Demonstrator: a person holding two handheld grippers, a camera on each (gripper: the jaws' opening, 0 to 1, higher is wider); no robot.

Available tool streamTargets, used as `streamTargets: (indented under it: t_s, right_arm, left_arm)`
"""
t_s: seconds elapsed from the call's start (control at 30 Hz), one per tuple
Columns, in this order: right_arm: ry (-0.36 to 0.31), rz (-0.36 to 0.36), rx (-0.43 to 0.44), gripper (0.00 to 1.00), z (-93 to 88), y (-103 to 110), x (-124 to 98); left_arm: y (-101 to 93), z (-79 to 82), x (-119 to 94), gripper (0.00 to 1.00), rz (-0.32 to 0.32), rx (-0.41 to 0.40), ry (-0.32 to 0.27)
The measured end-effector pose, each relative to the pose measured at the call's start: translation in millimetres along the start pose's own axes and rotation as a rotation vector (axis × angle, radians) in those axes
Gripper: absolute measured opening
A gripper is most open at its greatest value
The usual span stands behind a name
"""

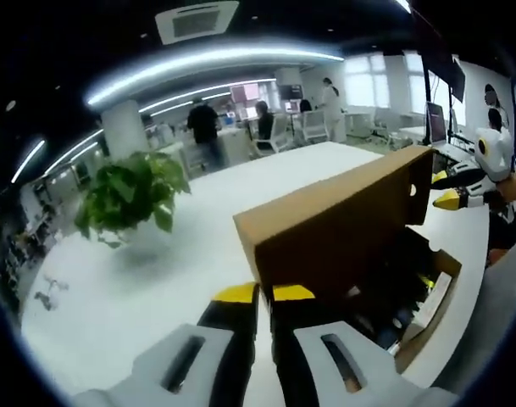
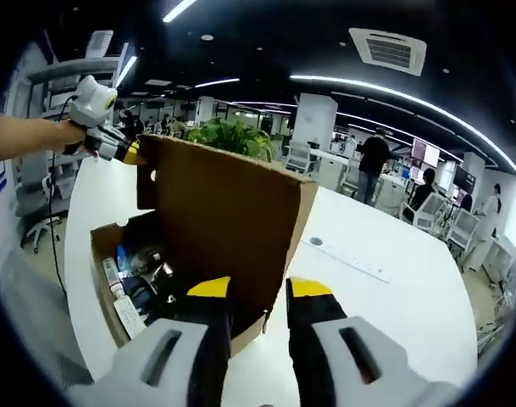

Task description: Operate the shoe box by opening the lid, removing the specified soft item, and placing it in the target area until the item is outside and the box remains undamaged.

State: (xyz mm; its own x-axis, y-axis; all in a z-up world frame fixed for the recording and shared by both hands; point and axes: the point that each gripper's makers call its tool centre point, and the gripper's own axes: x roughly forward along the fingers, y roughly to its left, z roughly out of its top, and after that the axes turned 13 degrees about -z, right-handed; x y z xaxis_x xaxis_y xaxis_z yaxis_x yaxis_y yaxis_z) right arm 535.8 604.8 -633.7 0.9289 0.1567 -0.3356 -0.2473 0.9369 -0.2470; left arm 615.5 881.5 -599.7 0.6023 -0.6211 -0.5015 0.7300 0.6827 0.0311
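A brown cardboard shoe box (image 2: 97, 238) lies on a white table (image 2: 393, 305) with its lid (image 2: 224, 212) standing up. Dark and white items (image 2: 139, 284) lie jumbled inside; I cannot pick out the soft one. My left gripper (image 1: 264, 293) has its yellow tips almost together at one corner of the lid (image 1: 342, 220), and seems to pinch its edge. It also shows far off as the left gripper (image 2: 126, 153), held by a hand at that corner. My right gripper (image 2: 259, 288) is open, jaws either side of the lid's other end. The right gripper (image 1: 446, 188) shows its tips apart.
A leafy potted plant (image 1: 130, 199) stands on the table behind the box, also seen as the plant (image 2: 236, 136). A white power strip (image 2: 346, 259) lies on the table beyond the lid. Desks, chairs and several people are in the background.
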Motion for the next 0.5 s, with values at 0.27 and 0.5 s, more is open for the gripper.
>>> streamTargets:
  t_s: [0.27,0.5]
  right_arm:
    - [0.058,-0.039,0.001,0.15,-29.9,-8,8]
    - [0.078,-0.036,0.016,0.11,-37.4,-7,20]
  left_arm:
    - [6.9,4.6,9,0.01,-0.008,0.017,0.009]
    - [11.9,7.8,17,0.01,-0.017,0.019,0.014]
